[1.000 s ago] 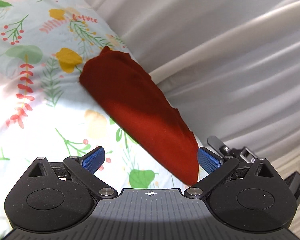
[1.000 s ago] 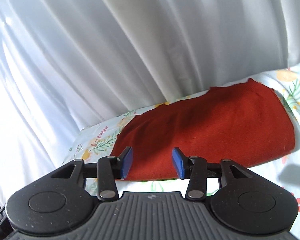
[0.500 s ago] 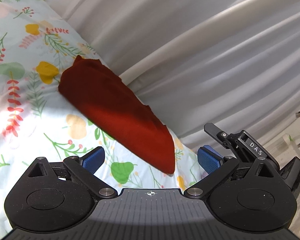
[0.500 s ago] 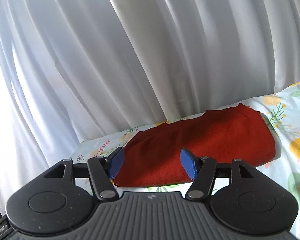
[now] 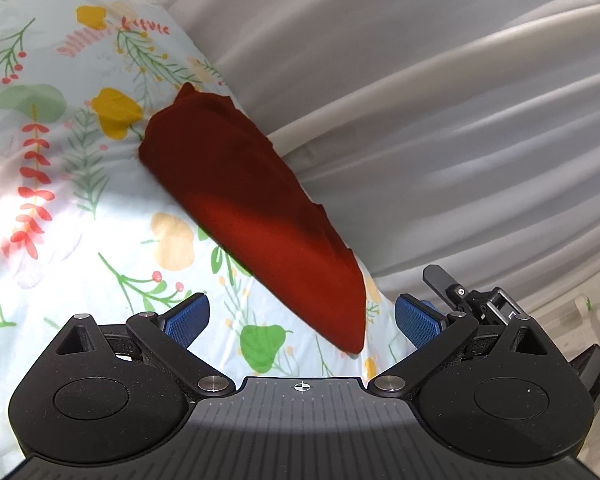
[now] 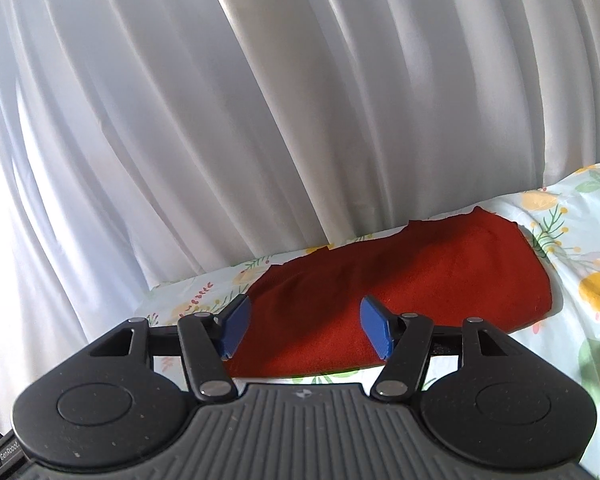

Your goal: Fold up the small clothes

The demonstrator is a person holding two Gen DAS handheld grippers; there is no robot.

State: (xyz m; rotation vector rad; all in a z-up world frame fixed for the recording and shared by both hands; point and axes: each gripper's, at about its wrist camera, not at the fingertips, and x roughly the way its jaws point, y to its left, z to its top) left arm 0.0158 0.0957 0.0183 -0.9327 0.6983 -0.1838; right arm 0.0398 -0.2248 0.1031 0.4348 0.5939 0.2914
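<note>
A folded red cloth (image 5: 256, 216) lies on a bed sheet (image 5: 60, 208) printed with flowers, leaves and red berries on a pale ground. The cloth is a long, flat bundle with a smooth folded edge on its near side and a slightly ragged, layered edge on its far side, which lies right against a white pleated curtain (image 5: 440, 100) hanging beside the sheet. In the left wrist view the cloth runs on a slant, one narrow end pointing toward the camera, its upper half in shadow and its lower half in brighter light. The left gripper (image 5: 302, 320) hovers just short of that near end, with its blue pads (image 5: 188, 320) spread wide and nothing between them; the tip of the cloth appears between the fingers but lies on the sheet below, apart from the pads. In the right wrist view the same cloth (image 6: 400, 292) lies across the frame, wider end to the right, with the curtain (image 6: 260, 100) filling everything behind it. The right gripper (image 6: 304, 330) is held above the cloth's left part, its jaws moderately apart and closing at this moment, gripping nothing. Part of the right gripper (image 5: 476, 304) also shows as black hardware beside the cloth's near end in the left wrist view.
</note>
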